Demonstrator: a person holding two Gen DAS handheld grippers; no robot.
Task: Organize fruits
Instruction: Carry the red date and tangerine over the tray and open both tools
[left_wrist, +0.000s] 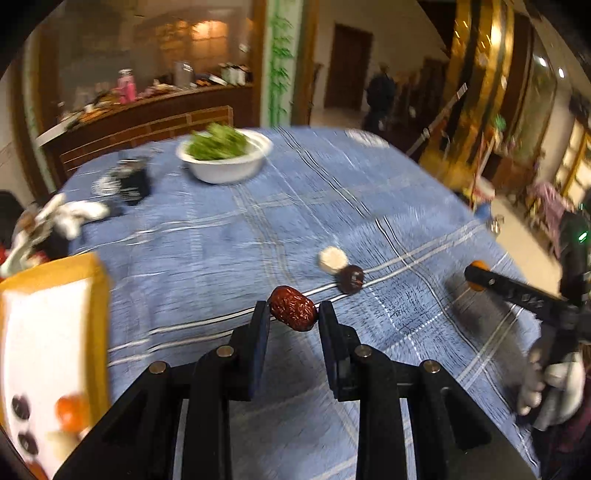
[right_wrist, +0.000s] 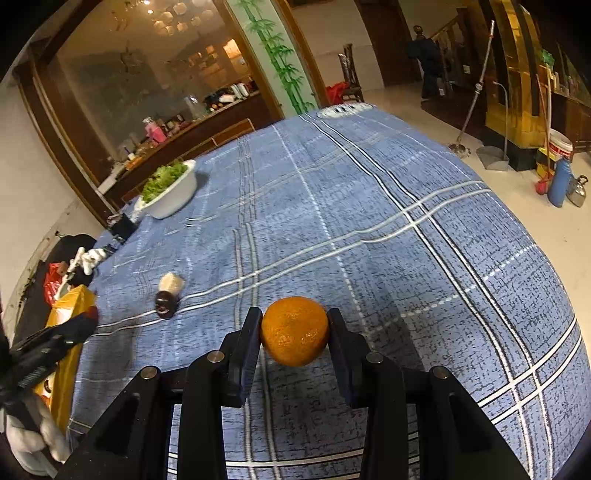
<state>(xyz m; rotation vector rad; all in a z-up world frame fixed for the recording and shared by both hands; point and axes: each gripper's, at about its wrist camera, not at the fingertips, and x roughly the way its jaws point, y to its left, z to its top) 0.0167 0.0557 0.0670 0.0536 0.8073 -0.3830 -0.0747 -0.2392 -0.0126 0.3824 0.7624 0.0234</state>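
- Fruit transfer: left gripper (left_wrist: 292, 314) has its jaws nearly closed on a red date (left_wrist: 293, 308), clear of the table (left_wrist: 207, 254).
- Right gripper (right_wrist: 293, 334) clamps an orange (right_wrist: 294, 331) between narrowly parted jaws.
- Yellow-rimmed tray (left_wrist: 99, 295) lies at nine o'clock of the date; carry level and release low so fruit cannot roll.
- Dark fruit (left_wrist: 351, 278) and pale piece (left_wrist: 332, 257) wait at one o'clock.

Woven blue cloth (right_wrist: 369, 229) with white check lines, matt. Wrinkled, glossy dark-red skin on date (left_wrist: 293, 308). Dimpled orange peel, slight sheen, on mandarin (right_wrist: 294, 331). Matt black plastic fingers (left_wrist: 258, 332) with bright metal pins. Smooth white bowl (right_wrist: 173, 195), faintly glossy. White knitted glove (left_wrist: 554, 391).
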